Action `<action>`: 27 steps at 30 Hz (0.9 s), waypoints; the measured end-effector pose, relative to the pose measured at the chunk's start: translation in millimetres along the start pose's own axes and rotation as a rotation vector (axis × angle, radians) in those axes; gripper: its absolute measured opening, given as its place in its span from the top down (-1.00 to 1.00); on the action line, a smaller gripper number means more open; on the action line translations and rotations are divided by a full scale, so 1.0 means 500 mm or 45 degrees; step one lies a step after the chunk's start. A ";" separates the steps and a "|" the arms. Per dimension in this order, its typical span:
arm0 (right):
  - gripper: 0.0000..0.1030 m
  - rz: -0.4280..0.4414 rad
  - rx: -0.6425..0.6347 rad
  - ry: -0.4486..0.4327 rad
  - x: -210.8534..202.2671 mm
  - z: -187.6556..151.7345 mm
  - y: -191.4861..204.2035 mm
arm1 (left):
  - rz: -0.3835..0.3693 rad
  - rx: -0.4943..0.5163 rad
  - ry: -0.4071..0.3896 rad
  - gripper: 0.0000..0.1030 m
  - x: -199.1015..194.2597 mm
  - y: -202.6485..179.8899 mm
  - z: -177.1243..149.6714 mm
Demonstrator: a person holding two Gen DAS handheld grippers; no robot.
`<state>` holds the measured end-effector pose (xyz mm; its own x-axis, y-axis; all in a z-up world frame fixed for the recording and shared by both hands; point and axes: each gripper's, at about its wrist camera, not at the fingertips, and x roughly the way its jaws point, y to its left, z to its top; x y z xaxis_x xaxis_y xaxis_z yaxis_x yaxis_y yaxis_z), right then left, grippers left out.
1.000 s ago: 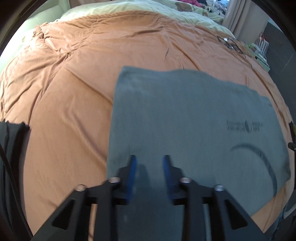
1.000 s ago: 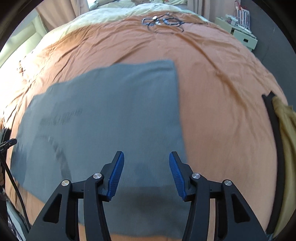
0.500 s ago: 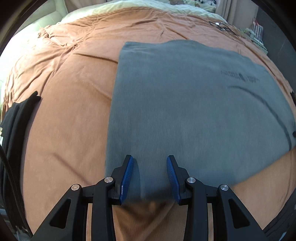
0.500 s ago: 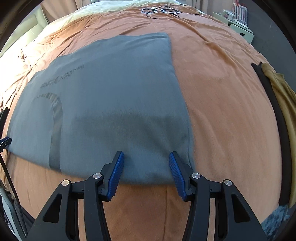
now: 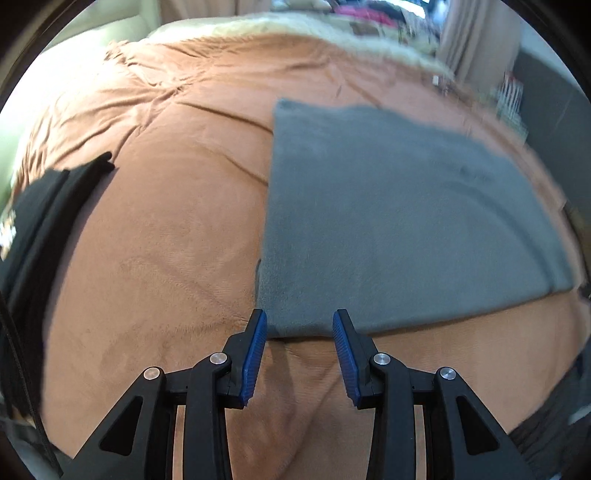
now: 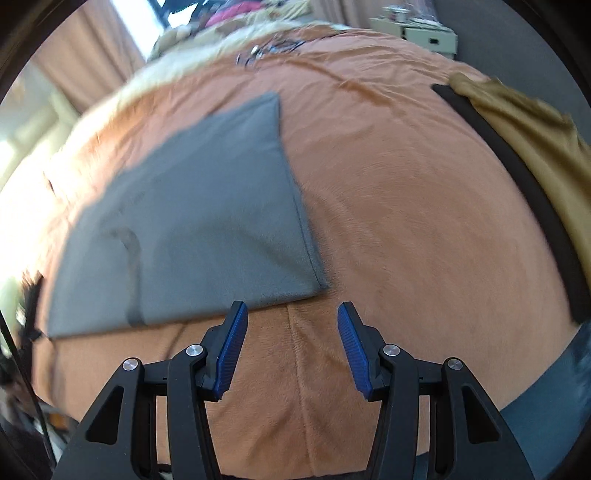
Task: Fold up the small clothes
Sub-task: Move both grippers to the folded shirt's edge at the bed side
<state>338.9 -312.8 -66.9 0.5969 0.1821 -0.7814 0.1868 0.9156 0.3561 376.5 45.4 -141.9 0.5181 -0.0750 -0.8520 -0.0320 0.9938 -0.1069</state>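
Observation:
A grey folded garment (image 5: 399, 221) lies flat on the orange bedspread (image 5: 155, 236). In the left wrist view my left gripper (image 5: 299, 325) stands open at the garment's near left corner, its blue pads (image 5: 255, 350) just at the near edge, nothing between them. The same garment (image 6: 207, 221) fills the left half of the right wrist view, with a faint curved print near its left side. There my right gripper (image 6: 291, 317) is open just short of the near right corner, over bare bedspread (image 6: 406, 221), holding nothing.
A black garment (image 5: 40, 229) lies at the bed's left edge. On the right edge a mustard-yellow cloth (image 6: 524, 133) rests over a black strip (image 6: 517, 173). Tangled cables (image 6: 273, 48) lie far up the bed; a white cabinet (image 6: 424, 33) stands beyond.
Both grippers have drawn back toward the bed's near edge: a second ago they hung over the grey garment, now they sit at or just short of its near edge. Both stayed open.

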 end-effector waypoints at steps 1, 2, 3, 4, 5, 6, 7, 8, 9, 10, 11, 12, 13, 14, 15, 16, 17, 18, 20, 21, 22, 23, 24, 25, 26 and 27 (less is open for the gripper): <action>0.06 0.028 0.032 -0.012 -0.007 -0.004 -0.010 | -0.019 -0.031 -0.007 0.23 -0.004 0.008 -0.001; 0.06 0.060 0.067 -0.027 -0.014 -0.009 -0.020 | -0.038 -0.061 -0.008 0.23 -0.005 0.015 -0.003; 0.06 0.085 0.090 -0.037 -0.017 -0.012 -0.031 | -0.054 -0.086 -0.007 0.23 -0.007 0.021 -0.004; 0.06 0.120 0.121 -0.050 -0.021 -0.019 -0.040 | -0.073 -0.120 -0.004 0.23 -0.008 0.031 -0.006; 0.06 0.149 0.143 -0.059 -0.023 -0.025 -0.046 | -0.082 -0.140 -0.004 0.23 -0.010 0.036 -0.008; 0.12 0.178 0.164 -0.065 -0.024 -0.030 -0.054 | -0.094 -0.172 -0.007 0.23 -0.012 0.045 -0.010; 0.14 0.200 0.181 -0.066 -0.020 -0.035 -0.062 | -0.117 -0.212 -0.019 0.23 -0.016 0.056 -0.012; 0.17 0.217 0.195 -0.067 -0.018 -0.040 -0.067 | -0.138 -0.244 -0.028 0.23 -0.020 0.059 -0.016; 0.20 0.236 0.211 -0.070 -0.014 -0.045 -0.073 | -0.174 -0.302 -0.034 0.23 -0.021 0.074 -0.019; 0.22 0.254 0.227 -0.075 -0.010 -0.049 -0.082 | -0.192 -0.332 -0.039 0.23 -0.024 0.077 -0.025; 0.25 0.271 0.243 -0.080 -0.004 -0.052 -0.089 | -0.212 -0.368 -0.043 0.23 -0.023 0.088 -0.027; 0.26 0.297 0.271 -0.090 -0.001 -0.058 -0.098 | -0.223 -0.397 -0.045 0.23 -0.020 0.095 -0.030; 0.26 0.313 0.291 -0.098 0.007 -0.055 -0.109 | -0.229 -0.417 -0.038 0.23 -0.015 0.100 -0.032; 0.26 0.333 0.315 -0.107 0.010 -0.057 -0.117 | -0.235 -0.427 -0.031 0.23 -0.014 0.104 -0.033; 0.26 0.367 0.350 -0.123 0.014 -0.063 -0.130 | -0.254 -0.443 -0.020 0.23 -0.007 0.107 -0.034; 0.26 0.389 0.377 -0.133 0.023 -0.065 -0.130 | -0.264 -0.451 -0.016 0.23 -0.006 0.109 -0.037; 0.26 0.424 0.413 -0.145 0.030 -0.072 -0.140 | -0.274 -0.462 -0.009 0.23 0.001 0.109 -0.039; 0.26 0.449 0.440 -0.155 0.037 -0.079 -0.143 | -0.278 -0.467 -0.004 0.23 0.006 0.109 -0.038; 0.26 0.477 0.476 -0.168 0.054 -0.095 -0.153 | -0.291 -0.485 0.015 0.23 0.021 0.109 -0.038; 0.26 0.483 0.494 -0.174 0.061 -0.102 -0.158 | -0.308 -0.500 0.026 0.23 0.032 0.110 -0.036; 0.26 0.486 0.512 -0.177 0.070 -0.109 -0.164 | -0.326 -0.517 0.037 0.23 0.039 0.111 -0.037; 0.26 0.488 0.524 -0.182 0.075 -0.114 -0.168 | -0.341 -0.530 0.044 0.23 0.045 0.112 -0.038; 0.29 0.490 0.533 -0.190 0.080 -0.118 -0.173 | -0.359 -0.548 0.051 0.23 0.053 0.113 -0.038; 0.31 0.490 0.538 -0.199 0.084 -0.120 -0.178 | -0.365 -0.553 0.049 0.23 0.055 0.114 -0.037; 0.34 0.489 0.540 -0.203 0.086 -0.124 -0.179 | -0.371 -0.554 0.044 0.23 0.058 0.112 -0.034; 0.34 0.486 0.541 -0.206 0.088 -0.125 -0.179 | -0.374 -0.553 0.041 0.23 0.059 0.112 -0.032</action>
<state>299.4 -364.4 -165.3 0.7886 0.3826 -0.4814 0.2114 0.5665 0.7965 376.2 97.4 -181.2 0.5320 -0.3550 -0.7687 -0.2439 0.8051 -0.5406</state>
